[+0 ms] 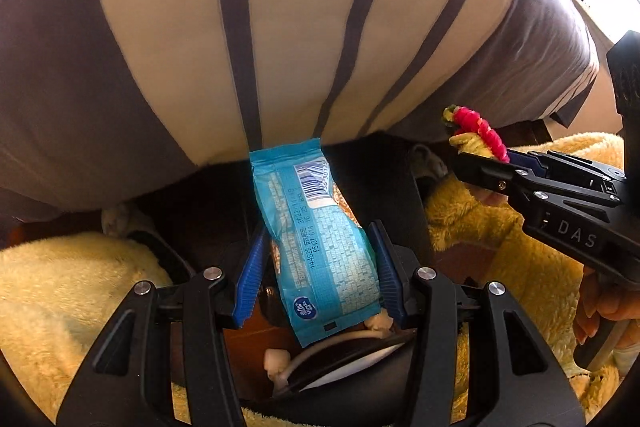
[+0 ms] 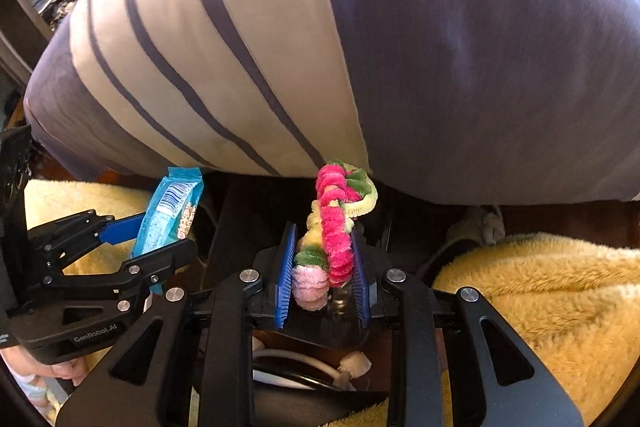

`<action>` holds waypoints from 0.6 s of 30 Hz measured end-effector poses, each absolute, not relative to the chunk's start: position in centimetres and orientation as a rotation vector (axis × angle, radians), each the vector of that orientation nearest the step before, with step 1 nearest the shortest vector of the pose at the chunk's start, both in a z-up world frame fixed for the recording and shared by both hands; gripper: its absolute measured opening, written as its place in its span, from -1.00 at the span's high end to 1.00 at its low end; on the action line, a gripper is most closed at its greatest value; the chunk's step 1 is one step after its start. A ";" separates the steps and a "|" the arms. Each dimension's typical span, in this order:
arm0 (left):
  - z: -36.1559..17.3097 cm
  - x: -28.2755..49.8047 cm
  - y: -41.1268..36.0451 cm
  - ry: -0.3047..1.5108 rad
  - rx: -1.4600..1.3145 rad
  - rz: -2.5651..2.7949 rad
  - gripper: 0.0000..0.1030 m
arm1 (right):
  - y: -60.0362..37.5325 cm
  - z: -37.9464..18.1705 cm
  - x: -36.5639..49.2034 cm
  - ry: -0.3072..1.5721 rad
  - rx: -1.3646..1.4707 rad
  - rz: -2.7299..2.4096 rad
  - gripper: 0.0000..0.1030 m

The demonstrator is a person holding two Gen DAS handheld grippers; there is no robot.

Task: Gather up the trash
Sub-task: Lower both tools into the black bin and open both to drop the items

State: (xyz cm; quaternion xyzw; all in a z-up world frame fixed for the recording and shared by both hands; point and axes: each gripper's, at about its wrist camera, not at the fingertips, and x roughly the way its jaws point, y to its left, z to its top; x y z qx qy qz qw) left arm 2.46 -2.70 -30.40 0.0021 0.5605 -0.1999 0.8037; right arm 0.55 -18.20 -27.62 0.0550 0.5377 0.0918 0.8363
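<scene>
**Trash in both grippers, headed for a bin not in view**

Trash here is two pieces, both already off any surface. A blue plastic snack wrapper [image 1: 316, 239] with a barcode sits clamped between the blue pads of the left gripper [image 1: 318, 267]. A twisted bundle of pink, green and pale yellow pipe cleaners [image 2: 330, 227] is pinched in the right gripper [image 2: 322, 279]. Both grippers are clenched on their loads, side by side, in front of a grey-and-cream striped cushion [image 1: 280, 27] and above fluffy yellow fabric [image 2: 540, 295].

I judge the pickup step to be done and the carry to be in hand. No bin or bag is identifiable in either view, so the next move calls for finding the container, bringing each gripper over its mouth and releasing the jaws one at a time. The light wrapper may cling to a pad or drift.

The wrapper's long axis runs along the gripper fingers, its crimped barcode end pointing away from the camera towards the cushion. The bundle lies the same way, looped end foremost, pale pink end nearest the jaws' base.
</scene>
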 end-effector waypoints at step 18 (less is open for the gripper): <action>-33.6 2.9 -3.9 1.343 -0.004 -0.452 -0.07 | -17.6 -30.8 2.8 1.243 0.150 0.225 0.15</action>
